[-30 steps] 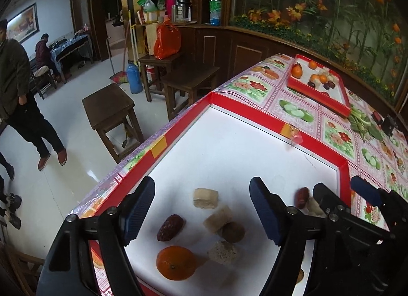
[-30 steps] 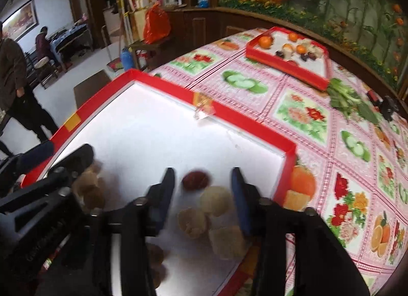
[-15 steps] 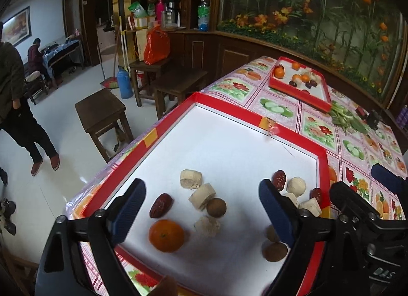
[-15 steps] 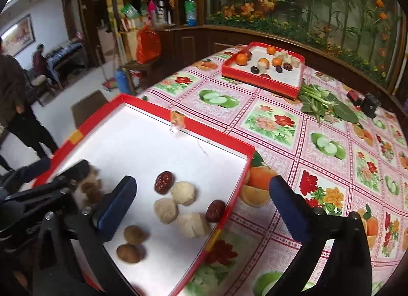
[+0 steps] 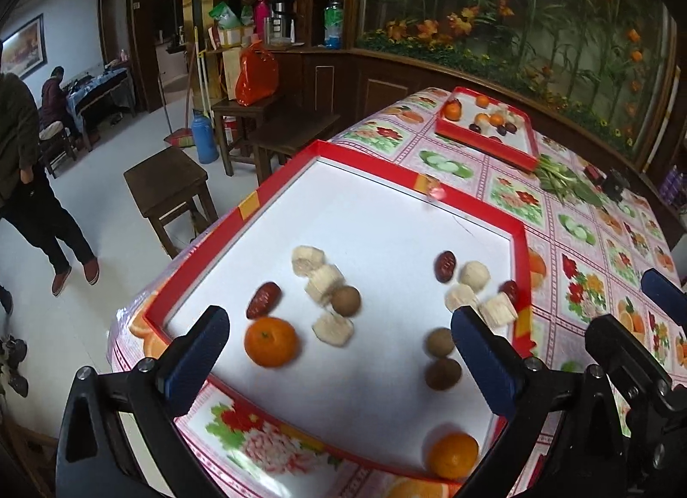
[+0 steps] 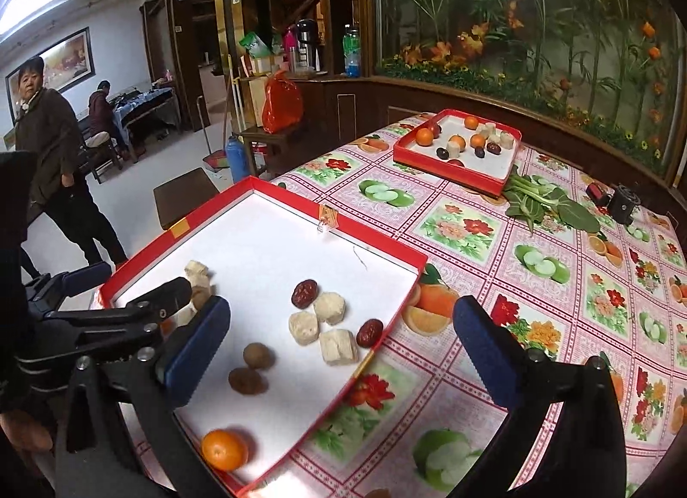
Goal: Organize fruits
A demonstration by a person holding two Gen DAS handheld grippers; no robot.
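A red-rimmed white tray [image 5: 386, 206] lies near the table's front; it also shows in the right wrist view [image 6: 266, 240]. In it lie two oranges [image 5: 270, 341] [image 5: 453, 455], red dates [image 5: 263, 305], pale sugarcane chunks [image 5: 324, 281] and brown round fruits [image 5: 345, 301]. My left gripper [image 5: 339, 362] is open and empty above the tray's near half. My right gripper [image 6: 341, 345] is open and empty over the tray's right rim, above pale chunks [image 6: 328, 308], dates [image 6: 304, 293] and brown fruits [image 6: 258, 355]. The left gripper's finger [image 6: 129, 309] shows at the left there.
A second red tray [image 6: 455, 174] with oranges, dates and chunks stands at the far side of the flowered tablecloth [image 6: 536, 266]. Green leaves [image 6: 545, 201] and a small black object [image 6: 624, 204] lie right of it. Wooden stools [image 5: 167, 189] and a standing person [image 6: 56, 171] are left of the table.
Both grippers have pulled up and back from the tray. The right gripper's jaws have opened wide from around the fruits. More of the tray and a second orange came into view.
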